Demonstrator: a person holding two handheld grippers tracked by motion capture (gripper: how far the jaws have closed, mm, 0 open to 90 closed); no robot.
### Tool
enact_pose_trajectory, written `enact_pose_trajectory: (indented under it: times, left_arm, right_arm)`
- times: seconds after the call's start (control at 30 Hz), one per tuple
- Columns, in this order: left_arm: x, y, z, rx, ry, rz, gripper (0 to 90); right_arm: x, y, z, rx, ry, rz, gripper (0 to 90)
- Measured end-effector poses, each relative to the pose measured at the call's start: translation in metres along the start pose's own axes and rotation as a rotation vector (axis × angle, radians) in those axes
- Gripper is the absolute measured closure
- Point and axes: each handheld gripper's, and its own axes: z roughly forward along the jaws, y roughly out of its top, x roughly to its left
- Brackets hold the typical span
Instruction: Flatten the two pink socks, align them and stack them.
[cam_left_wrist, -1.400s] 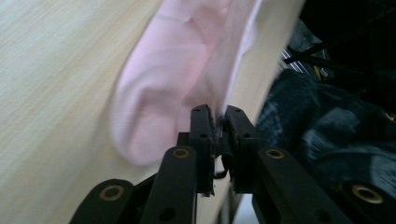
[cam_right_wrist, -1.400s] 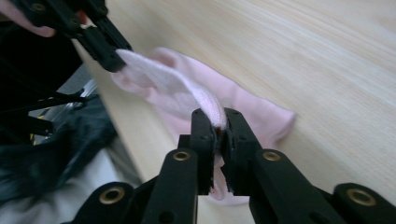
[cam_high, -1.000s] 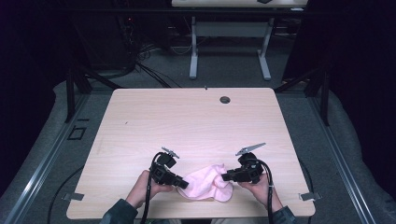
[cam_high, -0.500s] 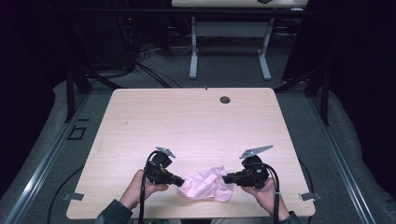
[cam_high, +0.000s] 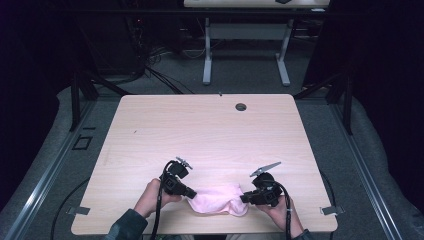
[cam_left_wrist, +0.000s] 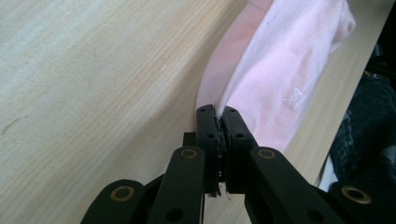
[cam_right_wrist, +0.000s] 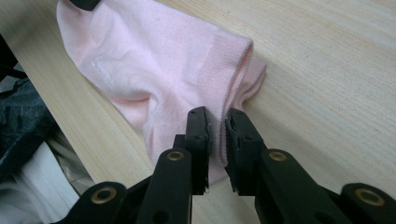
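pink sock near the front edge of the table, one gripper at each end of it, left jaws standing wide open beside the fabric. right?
Not quite. The left gripper is not wide open: the left gripper view shows its jaws pinched shut on the edge of the pink sock. The rest holds: the sock lies near the table's front edge, with the right gripper at its other end.

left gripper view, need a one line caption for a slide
Left hand-held gripper shut on the edge of a pink sock lying on a light wooden table.
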Motion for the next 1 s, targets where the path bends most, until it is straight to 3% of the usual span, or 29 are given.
enact_pose_trajectory:
  times: [0.17, 0.4, 0.67, 0.7, 0.83, 0.97, 1.0]
  left_arm:
    - [-0.002, -0.001, 0.0, 0.001, 0.005, 0.0, 75.4]
    - [-0.006, -0.005, 0.002, -0.004, 0.011, 0.02, 87.7]
    - [-0.017, -0.008, -0.016, -0.035, 0.008, 0.049, 87.9]
    - [-0.019, -0.009, -0.02, -0.039, 0.003, 0.054, 87.9]
    - [-0.012, -0.009, -0.016, -0.031, -0.007, 0.034, 87.9]
    - [-0.001, -0.007, -0.004, -0.015, -0.01, 0.01, 87.9]
    - [0.001, -0.007, 0.002, -0.004, -0.009, 0.0, 87.7]
  right_arm:
    - [-0.002, -0.002, -0.001, -0.025, -0.003, -0.004, 79.4]
    - [0.0, -0.002, -0.001, -0.04, -0.011, -0.033, 85.1]
    - [0.016, -0.002, -0.03, -0.101, 0.034, -0.051, 85.7]
    - [0.021, -0.004, -0.037, -0.102, 0.062, -0.056, 85.7]
    - [0.021, -0.007, -0.036, -0.091, 0.112, -0.034, 85.7]
    - [0.011, -0.007, -0.022, -0.057, 0.075, -0.011, 85.5]
    - [0.007, -0.007, -0.012, -0.034, 0.034, -0.006, 85.3]
